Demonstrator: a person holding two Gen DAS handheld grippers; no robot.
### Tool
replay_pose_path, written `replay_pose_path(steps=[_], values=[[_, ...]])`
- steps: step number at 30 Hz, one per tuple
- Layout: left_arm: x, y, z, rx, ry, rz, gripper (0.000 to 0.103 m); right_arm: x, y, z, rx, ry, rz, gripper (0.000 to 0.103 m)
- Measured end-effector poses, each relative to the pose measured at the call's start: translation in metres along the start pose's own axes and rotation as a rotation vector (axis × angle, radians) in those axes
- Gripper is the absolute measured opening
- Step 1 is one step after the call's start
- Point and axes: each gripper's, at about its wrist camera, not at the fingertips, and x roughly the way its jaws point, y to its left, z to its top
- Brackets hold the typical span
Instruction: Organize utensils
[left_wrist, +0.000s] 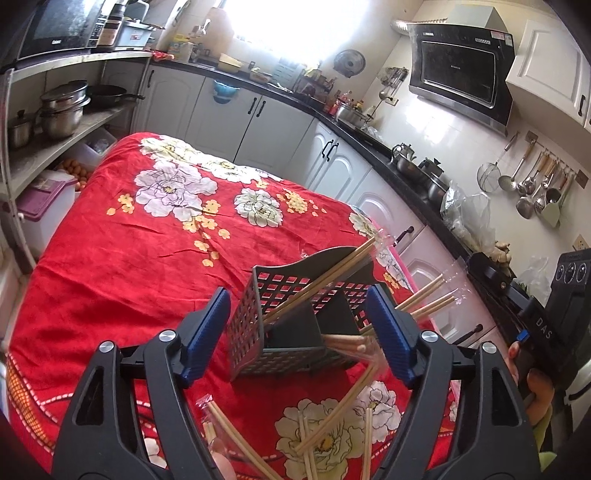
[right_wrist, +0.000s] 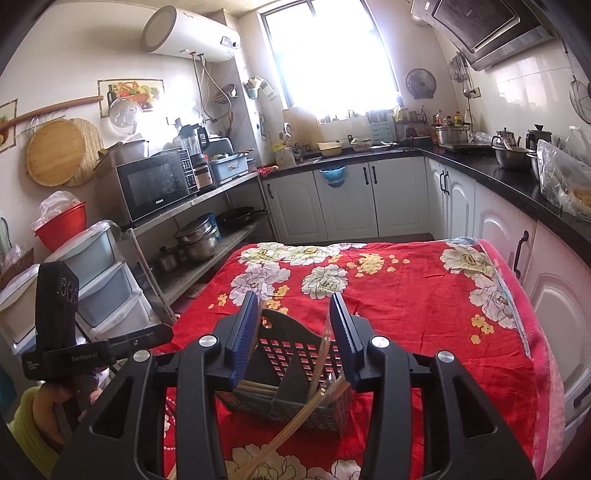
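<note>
A grey perforated utensil holder (left_wrist: 295, 325) stands on the red floral cloth (left_wrist: 140, 258), with wrapped wooden chopsticks (left_wrist: 332, 277) leaning in it. More wrapped chopsticks (left_wrist: 325, 417) lie loose on the cloth in front of it. My left gripper (left_wrist: 299, 332) is open, its blue pads either side of the holder, empty. In the right wrist view the holder (right_wrist: 295, 376) sits between the pads of my right gripper (right_wrist: 295, 332), which is open and empty. Chopsticks (right_wrist: 321, 384) lean out of the holder's near right compartment there.
White cabinets with a black counter (right_wrist: 480, 173) run behind and to the right of the table. A metal shelf (right_wrist: 207, 206) with microwave and pots stands at left. The other hand-held gripper shows at each view's edge (right_wrist: 59, 332).
</note>
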Motion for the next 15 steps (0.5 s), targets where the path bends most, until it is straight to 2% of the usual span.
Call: replay_pose_path(steps=[6, 9, 15], values=[[-0.007, 0.004, -0.007, -0.006, -0.001, 0.003, 0.079, -0.007, 0.005, -0.005, -0.004, -0.006, -0.001, 0.045], [-0.009, 0.006, -0.013, -0.009, 0.006, 0.004, 0.085, -0.010, 0.006, -0.009, -0.003, -0.004, -0.002, 0.046], [-0.012, 0.011, -0.022, -0.021, 0.015, 0.008, 0.090, -0.018, 0.007, -0.018, 0.004, -0.004, -0.001, 0.047]])
